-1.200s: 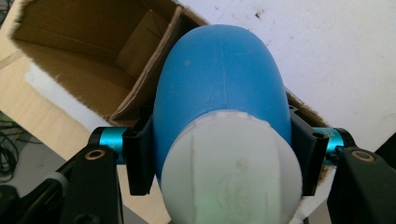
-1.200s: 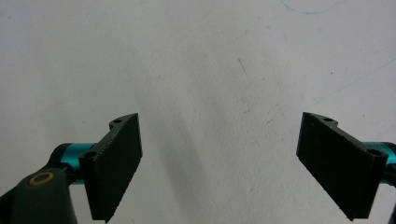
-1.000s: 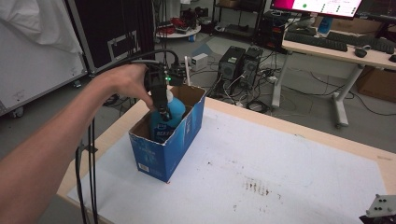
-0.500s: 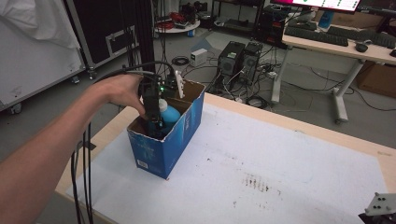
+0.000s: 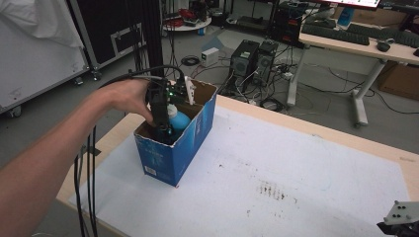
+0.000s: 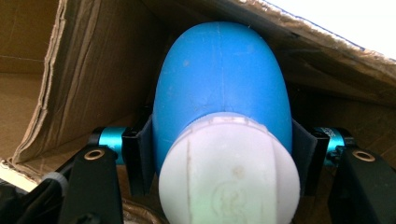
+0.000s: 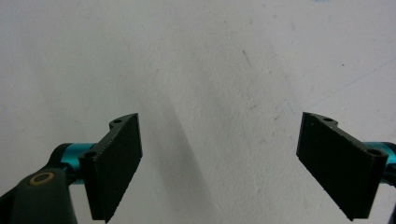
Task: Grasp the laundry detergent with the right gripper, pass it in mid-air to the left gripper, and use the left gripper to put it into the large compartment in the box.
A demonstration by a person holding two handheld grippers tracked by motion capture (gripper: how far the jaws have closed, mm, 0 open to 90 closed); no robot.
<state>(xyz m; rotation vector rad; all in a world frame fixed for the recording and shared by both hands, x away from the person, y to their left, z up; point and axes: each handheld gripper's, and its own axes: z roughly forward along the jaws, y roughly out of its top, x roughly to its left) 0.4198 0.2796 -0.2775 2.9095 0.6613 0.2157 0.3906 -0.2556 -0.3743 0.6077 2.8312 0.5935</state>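
Left gripper (image 5: 160, 121) sunk deeper into blue box (image 5: 170, 153) at table's 10 o'clock, jaws clamped on blue bottle (image 6: 219, 88), now mostly inside. Release left. Right gripper (image 7: 219, 163) idle, jaws wide over table (image 7: 210, 60).

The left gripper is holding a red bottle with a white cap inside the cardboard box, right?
Not quite: the bottle is blue, not red. The left gripper view shows its blue body and white cap clamped in the left gripper, inside the cardboard box.
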